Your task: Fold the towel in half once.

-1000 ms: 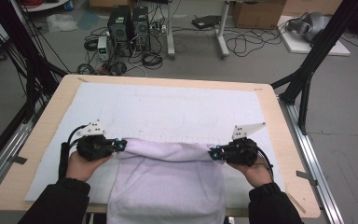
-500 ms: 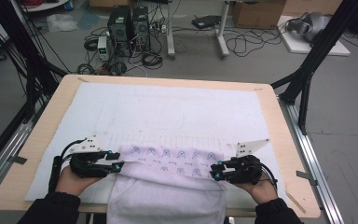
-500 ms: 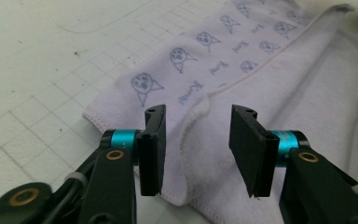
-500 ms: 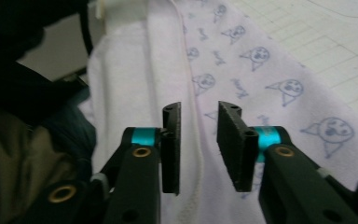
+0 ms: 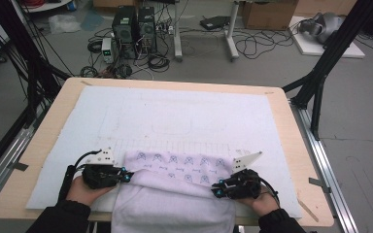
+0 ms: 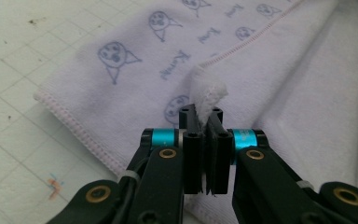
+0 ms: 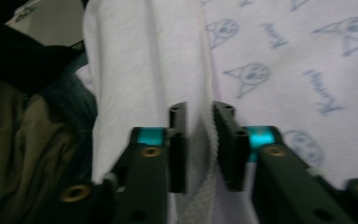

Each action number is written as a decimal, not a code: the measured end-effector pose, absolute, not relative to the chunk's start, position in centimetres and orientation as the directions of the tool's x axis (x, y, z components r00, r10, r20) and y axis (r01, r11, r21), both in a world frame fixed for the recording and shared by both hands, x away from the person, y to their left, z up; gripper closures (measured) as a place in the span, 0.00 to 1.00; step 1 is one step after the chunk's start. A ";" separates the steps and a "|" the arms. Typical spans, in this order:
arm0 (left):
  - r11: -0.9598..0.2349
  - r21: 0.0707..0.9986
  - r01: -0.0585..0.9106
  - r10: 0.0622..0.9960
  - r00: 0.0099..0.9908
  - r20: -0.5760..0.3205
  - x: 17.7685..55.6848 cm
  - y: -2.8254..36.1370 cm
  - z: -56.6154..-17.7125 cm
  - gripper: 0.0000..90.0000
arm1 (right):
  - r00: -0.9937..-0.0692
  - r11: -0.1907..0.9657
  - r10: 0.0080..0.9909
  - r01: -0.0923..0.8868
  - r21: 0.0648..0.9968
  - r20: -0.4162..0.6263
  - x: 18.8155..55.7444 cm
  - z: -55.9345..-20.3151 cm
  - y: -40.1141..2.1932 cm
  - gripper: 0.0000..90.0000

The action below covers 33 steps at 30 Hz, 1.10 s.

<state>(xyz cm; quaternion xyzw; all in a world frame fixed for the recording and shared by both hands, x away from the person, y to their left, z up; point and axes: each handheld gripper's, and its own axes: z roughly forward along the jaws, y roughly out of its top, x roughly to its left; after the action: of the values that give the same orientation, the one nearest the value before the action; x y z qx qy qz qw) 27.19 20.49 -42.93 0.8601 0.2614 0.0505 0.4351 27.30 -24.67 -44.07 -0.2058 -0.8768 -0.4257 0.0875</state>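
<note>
High view: towel (image 5: pixel 175 194) now lies lower at the near edge, patterned fold drawn flatter than a second ago. Left gripper view: left gripper (image 6: pixel 207 122) pinches a tuft, having just reclosed. Right gripper view: right gripper (image 7: pixel 200 116) clamps the hem, just closing.

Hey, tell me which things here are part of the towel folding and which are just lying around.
In the job:
- towel, folded edge pinched at both ends
- left gripper, shut on the towel, jaws just closed
- right gripper, jaws just closing on the towel's hem
- white mat under the towel

Lying about:
- computer towers on the floor
- cables
- cardboard box
</note>
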 end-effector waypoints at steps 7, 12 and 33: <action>-0.476 0.795 0.376 0.487 0.866 -0.118 24.3 21.8 -42.6 0.93 | -0.911 0.554 0.249 0.413 0.723 0.330 25.8 -43.3 -24.9 0.96; -0.479 0.792 0.379 0.453 0.880 -0.147 23.5 22.6 -41.9 0.63 | -0.909 0.481 0.304 0.404 0.778 0.285 25.8 -41.4 -26.0 0.69; -0.426 0.787 0.447 0.631 0.770 -0.095 32.1 21.2 -42.0 0.57 | -0.828 0.466 0.535 0.457 0.758 0.170 33.1 -42.5 -27.5 0.53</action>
<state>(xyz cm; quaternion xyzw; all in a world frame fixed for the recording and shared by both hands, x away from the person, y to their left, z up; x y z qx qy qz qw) 32.15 21.17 -42.00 0.8375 0.3218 0.1077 0.4283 33.10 -27.47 -42.51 -0.2901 -0.8548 -0.4279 -0.0457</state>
